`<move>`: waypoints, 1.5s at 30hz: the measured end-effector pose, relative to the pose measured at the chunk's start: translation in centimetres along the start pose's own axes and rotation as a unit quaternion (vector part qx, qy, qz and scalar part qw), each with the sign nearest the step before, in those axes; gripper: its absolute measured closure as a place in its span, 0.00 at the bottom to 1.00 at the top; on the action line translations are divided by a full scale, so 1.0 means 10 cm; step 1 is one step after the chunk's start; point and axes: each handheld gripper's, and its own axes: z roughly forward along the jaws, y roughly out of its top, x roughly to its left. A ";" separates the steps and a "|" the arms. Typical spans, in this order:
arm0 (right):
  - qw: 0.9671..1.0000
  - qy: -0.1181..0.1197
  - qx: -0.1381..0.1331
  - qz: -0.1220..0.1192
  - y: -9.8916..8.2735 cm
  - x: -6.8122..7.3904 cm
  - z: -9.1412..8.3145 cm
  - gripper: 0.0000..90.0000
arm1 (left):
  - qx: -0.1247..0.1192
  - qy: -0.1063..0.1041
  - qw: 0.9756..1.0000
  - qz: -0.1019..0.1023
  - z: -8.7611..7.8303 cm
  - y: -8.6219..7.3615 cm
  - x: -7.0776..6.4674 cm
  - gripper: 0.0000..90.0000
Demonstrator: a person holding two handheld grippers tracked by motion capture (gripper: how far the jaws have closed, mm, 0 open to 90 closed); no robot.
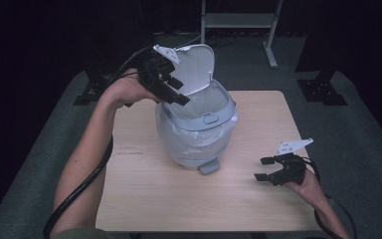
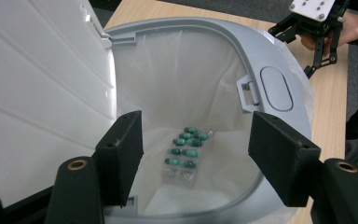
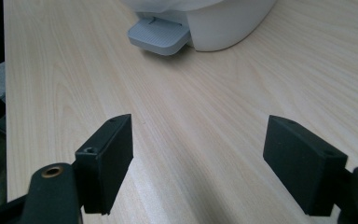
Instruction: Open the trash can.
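A grey pedal bin with a white bag liner stands mid-table, its white lid tipped up and back. My left gripper hovers over the bin's left rim and points into the opening, open, with nothing between its jaws. In the left gripper view, beyond that gripper, a blister pack of green capsules lies on the liner at the bottom, inside the grey rim. My right gripper rests low over the table's front right, open and holding nothing, aimed at the foot pedal.
The wooden table has bare surface in front of and beside the bin. The pedal juts out toward the front edge. The raised lid stands close on the left gripper's left side. A metal frame stands on the floor beyond the table.
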 end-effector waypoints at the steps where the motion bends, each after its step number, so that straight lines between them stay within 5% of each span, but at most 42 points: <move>1: 1.000 0.000 0.001 0.002 0.00 0.00 0.00 0.25 | -0.002 -0.001 1.000 -0.001 -0.01 -0.01 0.00 0.39; 45: 1.000 -0.013 0.021 0.017 -0.03 -0.04 0.11 0.25 | -0.061 0.009 0.997 -0.047 -0.41 -0.90 0.12 0.68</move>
